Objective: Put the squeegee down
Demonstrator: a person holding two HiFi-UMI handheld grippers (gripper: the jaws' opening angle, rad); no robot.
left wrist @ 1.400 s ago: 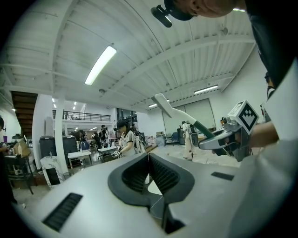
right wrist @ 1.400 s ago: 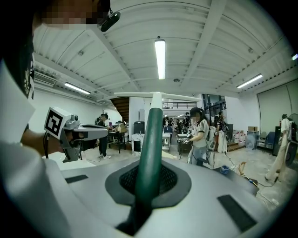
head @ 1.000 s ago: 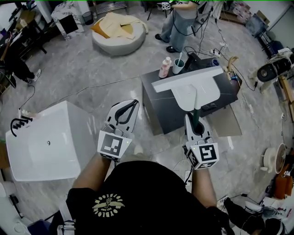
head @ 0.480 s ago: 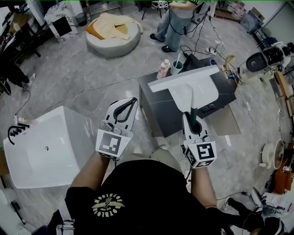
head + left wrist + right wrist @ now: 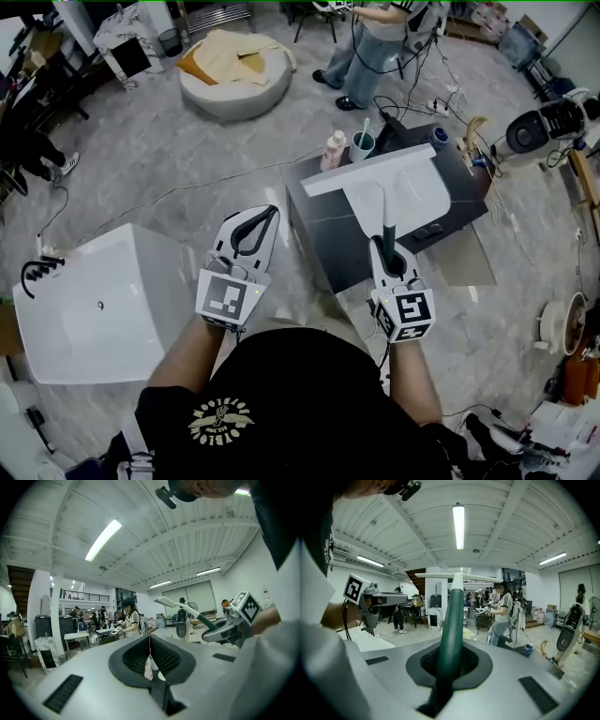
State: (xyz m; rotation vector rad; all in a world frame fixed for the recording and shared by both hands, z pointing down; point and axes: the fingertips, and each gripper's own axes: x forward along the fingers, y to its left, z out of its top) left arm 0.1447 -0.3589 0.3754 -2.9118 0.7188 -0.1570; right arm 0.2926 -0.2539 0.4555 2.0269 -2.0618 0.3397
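1. Two grippers reach out from a black shirt (image 5: 291,403) at 6 o'clock in the head view, over a grey marbled floor (image 5: 187,141) crossed by cables (image 5: 187,187).
2. A dark low table (image 5: 323,230) stands at 1 o'clock from the shirt. A pink bottle (image 5: 332,150) and a cup (image 5: 361,147) sit at its 12 o'clock edge.
3. The right gripper (image 5: 386,246) has its jaws pinched on the green handle (image 5: 385,225) of the squeegee (image 5: 367,176). The squeegee's white blade (image 5: 328,180) runs crosswise over the table top, at 12 o'clock of that gripper.
4. The left gripper (image 5: 272,214), at 9 o'clock of the right one, has its jaws pressed together on nothing. A small tag (image 5: 149,665) dangles in the dark hollow between them.
5. A white tub (image 5: 103,309) fills the 9 o'clock side, with a black tap (image 5: 33,270) at its outer corner.
6. A round white bed (image 5: 234,89) with a yellow cloth (image 5: 230,52) lies at 11 o'clock. A white-and-black machine (image 5: 539,131) stands at 2 o'clock.
7. Both gripper views look up at a white ribbed ceiling (image 5: 393,536) with strip lights (image 5: 458,527).
8. A standing person (image 5: 370,42) at 12 o'clock is cut off by the top edge.
9. Whether the blade touches the table or hangs just over it cannot be told.
10. A white patch (image 5: 420,187) at 3 o'clock of the handle may be part of the squeegee or something lying on the table; the head view does not settle it.
11. The clutter at 4 o'clock is cut off by the frame and too small to name.
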